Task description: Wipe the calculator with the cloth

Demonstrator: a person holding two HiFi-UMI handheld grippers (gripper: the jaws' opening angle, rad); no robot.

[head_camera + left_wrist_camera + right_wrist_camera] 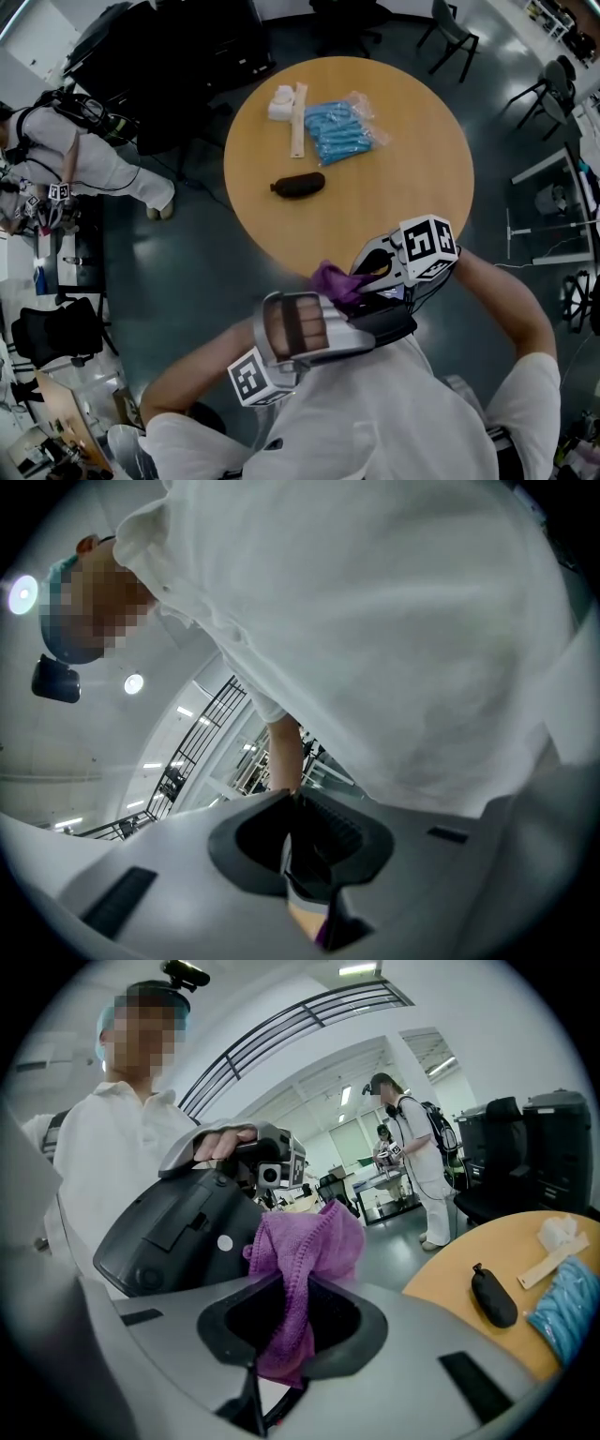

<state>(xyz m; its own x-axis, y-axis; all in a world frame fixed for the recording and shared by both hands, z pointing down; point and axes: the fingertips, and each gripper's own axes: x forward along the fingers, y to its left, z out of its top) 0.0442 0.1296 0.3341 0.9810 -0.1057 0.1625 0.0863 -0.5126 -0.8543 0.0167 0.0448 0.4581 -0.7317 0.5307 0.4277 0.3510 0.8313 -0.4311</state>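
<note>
Round table [403, 178], near edge: left gripper [298, 855] is clamping the calculator [173, 1227] just off it, steadying it for wiping, while right gripper [286, 1321] is pinching the purple cloth [309, 1246] alongside.

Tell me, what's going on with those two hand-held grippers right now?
Left hand-held gripper shut on calculator, off the table. Right hand-held gripper shut on purple cloth, beside calculator's back. Nothing between them.

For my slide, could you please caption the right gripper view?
Right tongs grip a purple cloth by the black calculator underside; round table at right.
</note>
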